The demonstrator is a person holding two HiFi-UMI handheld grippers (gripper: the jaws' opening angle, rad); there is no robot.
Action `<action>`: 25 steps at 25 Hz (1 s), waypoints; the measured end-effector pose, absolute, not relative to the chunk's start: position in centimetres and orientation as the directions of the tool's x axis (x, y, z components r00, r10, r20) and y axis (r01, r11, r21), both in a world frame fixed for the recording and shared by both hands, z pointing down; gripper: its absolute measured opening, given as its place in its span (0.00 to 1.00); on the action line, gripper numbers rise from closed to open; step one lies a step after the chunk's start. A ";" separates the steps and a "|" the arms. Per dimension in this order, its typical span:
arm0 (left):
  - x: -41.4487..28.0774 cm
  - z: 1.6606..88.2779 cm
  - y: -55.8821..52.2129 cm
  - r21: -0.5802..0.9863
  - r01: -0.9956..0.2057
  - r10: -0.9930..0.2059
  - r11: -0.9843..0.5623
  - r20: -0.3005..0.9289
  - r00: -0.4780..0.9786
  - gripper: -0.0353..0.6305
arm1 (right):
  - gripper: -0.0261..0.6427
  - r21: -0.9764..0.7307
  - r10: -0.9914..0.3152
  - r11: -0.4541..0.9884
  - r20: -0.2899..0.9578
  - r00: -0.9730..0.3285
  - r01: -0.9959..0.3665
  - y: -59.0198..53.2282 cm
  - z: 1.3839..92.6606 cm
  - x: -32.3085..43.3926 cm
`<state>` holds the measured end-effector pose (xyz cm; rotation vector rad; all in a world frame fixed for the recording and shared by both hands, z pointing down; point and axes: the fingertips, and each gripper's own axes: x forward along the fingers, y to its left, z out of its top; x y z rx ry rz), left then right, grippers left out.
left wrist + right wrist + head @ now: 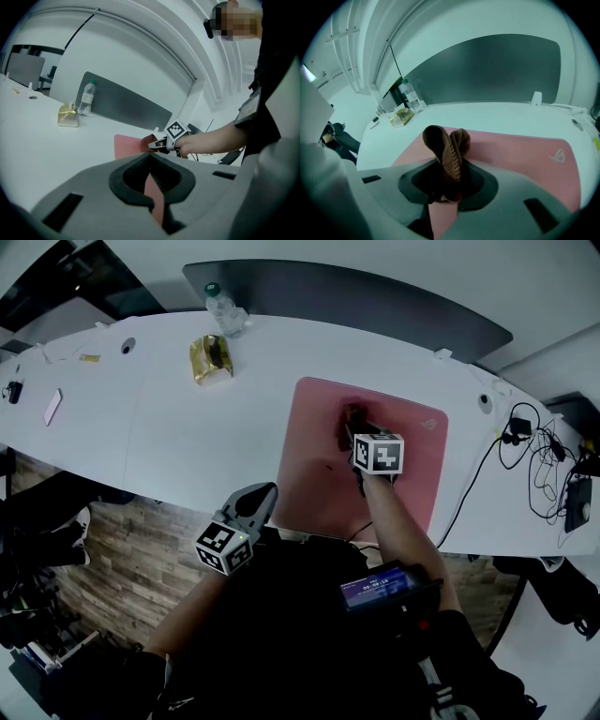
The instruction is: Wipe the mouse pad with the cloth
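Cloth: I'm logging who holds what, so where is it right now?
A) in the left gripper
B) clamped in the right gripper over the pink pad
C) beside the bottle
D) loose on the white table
B: the right gripper view shows the cloth pinched between the right gripper's jaws, above the pad.

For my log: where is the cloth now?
In the head view's centre-right, the cloth is held by the fingers of the right gripper, over the pink mouse pad.
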<state>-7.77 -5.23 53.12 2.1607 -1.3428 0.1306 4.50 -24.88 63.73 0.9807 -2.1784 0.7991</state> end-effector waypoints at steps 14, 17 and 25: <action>-2.0 53.3 -6.1 0.422 -0.825 -0.761 -0.377 0.367 0.535 0.07 | 0.22 -0.202 -0.520 0.440 0.737 -0.432 -0.875 -26.0 63.6 17.2; -1.0 53.4 -6.2 0.417 -0.822 -0.753 -0.388 0.371 0.543 0.07 | 0.22 -0.189 -0.535 0.420 0.739 -0.410 -0.888 -26.2 63.8 19.5; 2.2 53.2 -6.9 0.408 -0.813 -0.740 -0.416 0.368 0.564 0.07 | 0.22 -0.164 -0.578 0.347 0.738 -0.348 -0.924 -27.0 63.7 26.3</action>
